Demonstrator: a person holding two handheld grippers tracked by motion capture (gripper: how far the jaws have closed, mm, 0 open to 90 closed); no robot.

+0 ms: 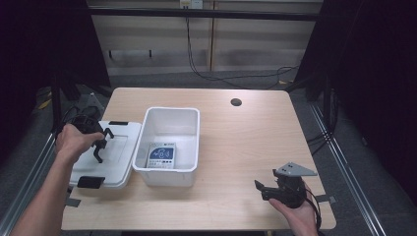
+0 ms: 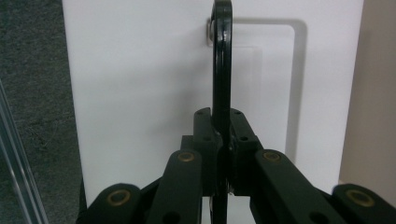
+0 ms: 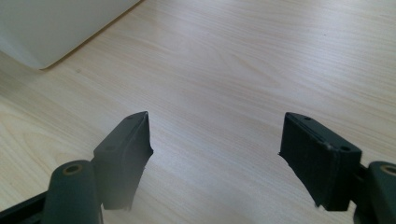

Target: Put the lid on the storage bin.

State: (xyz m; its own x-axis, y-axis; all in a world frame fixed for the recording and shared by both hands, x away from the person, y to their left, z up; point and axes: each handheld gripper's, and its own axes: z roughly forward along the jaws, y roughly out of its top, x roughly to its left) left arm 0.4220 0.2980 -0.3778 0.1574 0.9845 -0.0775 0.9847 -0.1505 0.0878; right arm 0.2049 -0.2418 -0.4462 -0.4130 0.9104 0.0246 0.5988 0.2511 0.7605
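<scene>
Lid point(image 1: 114, 152), white plastic: light, stiff, slick; its black handle point(image 2: 221, 70) is the hold point. Left gripper point(image 2: 222, 140) jaws pinch that handle. Right gripper point(image 3: 215, 154) jaws spread, empty, over the bench point(image 3: 243, 70).

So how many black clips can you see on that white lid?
2. One clip sits at the lid's near end, another at its far end; any others may be hidden by the left gripper.

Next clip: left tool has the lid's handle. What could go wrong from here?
The left tool pinches only the thin black handle of the white plastic lid, so the lid may swing or slip when lifted. The lid lies close beside the white plastic bin and could knock it. The right tool is open above the wooden table, steadying nothing.
</scene>
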